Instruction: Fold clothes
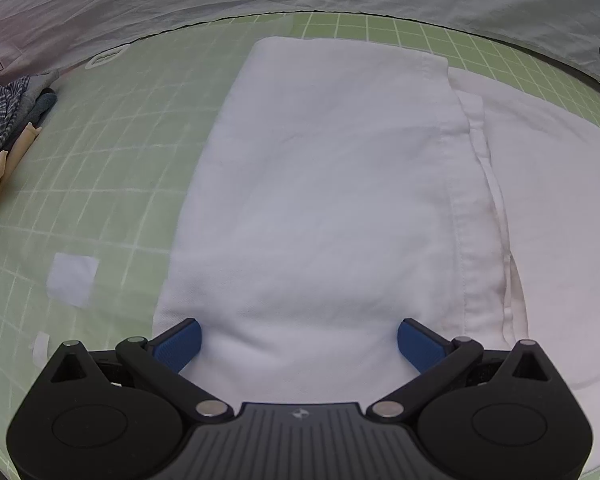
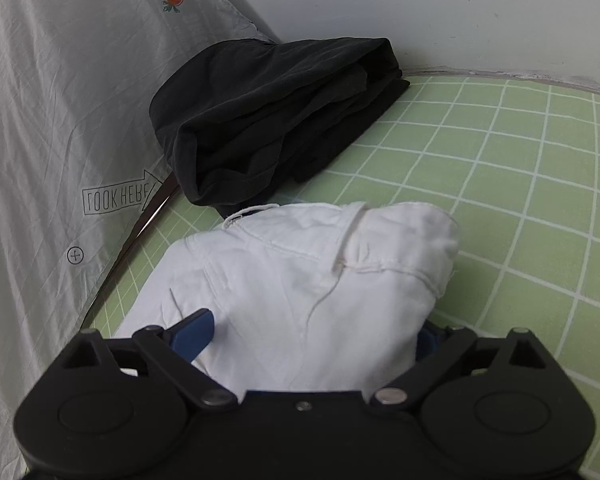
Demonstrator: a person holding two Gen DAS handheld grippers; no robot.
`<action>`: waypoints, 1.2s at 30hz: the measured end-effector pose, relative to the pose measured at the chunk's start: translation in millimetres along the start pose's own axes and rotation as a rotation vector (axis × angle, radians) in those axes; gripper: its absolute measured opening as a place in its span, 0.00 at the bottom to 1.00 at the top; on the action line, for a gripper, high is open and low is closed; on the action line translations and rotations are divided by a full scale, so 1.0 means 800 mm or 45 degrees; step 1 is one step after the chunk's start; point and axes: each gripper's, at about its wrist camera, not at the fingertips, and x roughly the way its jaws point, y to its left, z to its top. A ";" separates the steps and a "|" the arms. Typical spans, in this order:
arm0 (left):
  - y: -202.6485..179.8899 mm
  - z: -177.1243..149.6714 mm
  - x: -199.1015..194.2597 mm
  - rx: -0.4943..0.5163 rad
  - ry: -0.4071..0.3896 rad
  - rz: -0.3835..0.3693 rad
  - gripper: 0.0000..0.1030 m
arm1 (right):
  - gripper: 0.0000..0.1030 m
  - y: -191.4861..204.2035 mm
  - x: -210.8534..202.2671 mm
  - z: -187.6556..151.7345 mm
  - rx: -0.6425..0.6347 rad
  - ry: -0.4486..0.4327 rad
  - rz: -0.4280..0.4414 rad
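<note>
Soft, light white garment (image 1: 332, 200), woven cotton by the look, lying partly folded on the green gridded mat (image 1: 112, 168) that covers the tabletop; likely limp with no stiffness of its own, so prone to sag and slide out of shape when lifted by one point. Left gripper (image 1: 299, 340) low at 6 o'clock in its view, blue pads wide apart, straddling the near edge of the folded panel and clamping nothing. Stitched hem and overlapping layers running from about 1 o'clock down toward 5 o'clock, probably the firmest line to pinch, since doubled cloth and seams give more bite than a single smooth layer. Right gripper (image 2: 312, 336) also spread, a bunched, thicker end of the same white cloth (image 2: 320, 276) lying between its fingers, a loose thread trailing over it; one pad half hidden beneath the fabric, no squeeze on it apparent. Best taken at two corners or along the seam, both sides together, to keep the fold square. Crumpled black garment (image 2: 276, 120) at 11 o'clock in the right view, matte and slumped, just beyond the white one. Stack of checked and beige clothes (image 1: 8, 128) at 9 o'clock in the left view. Wrinkled pale printed sheet (image 2: 60, 120) behind the mat, thin and creased
</note>
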 end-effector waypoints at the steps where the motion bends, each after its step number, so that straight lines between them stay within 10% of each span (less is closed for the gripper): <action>1: 0.000 0.000 0.000 -0.003 0.002 -0.001 1.00 | 0.68 0.000 -0.002 0.000 -0.009 -0.004 -0.007; 6: -0.001 0.001 0.000 -0.007 0.009 -0.001 1.00 | 0.30 0.021 -0.024 -0.005 -0.275 -0.083 -0.042; 12: -0.001 0.002 0.001 -0.007 0.018 -0.003 1.00 | 0.11 0.052 -0.065 0.000 -0.410 -0.187 0.060; 24: 0.002 0.005 -0.001 0.028 0.038 -0.028 1.00 | 0.11 0.104 -0.110 -0.038 -0.058 -0.011 0.694; 36: 0.030 -0.017 -0.056 0.127 -0.128 -0.120 1.00 | 0.11 0.179 -0.095 -0.205 -0.189 0.479 0.785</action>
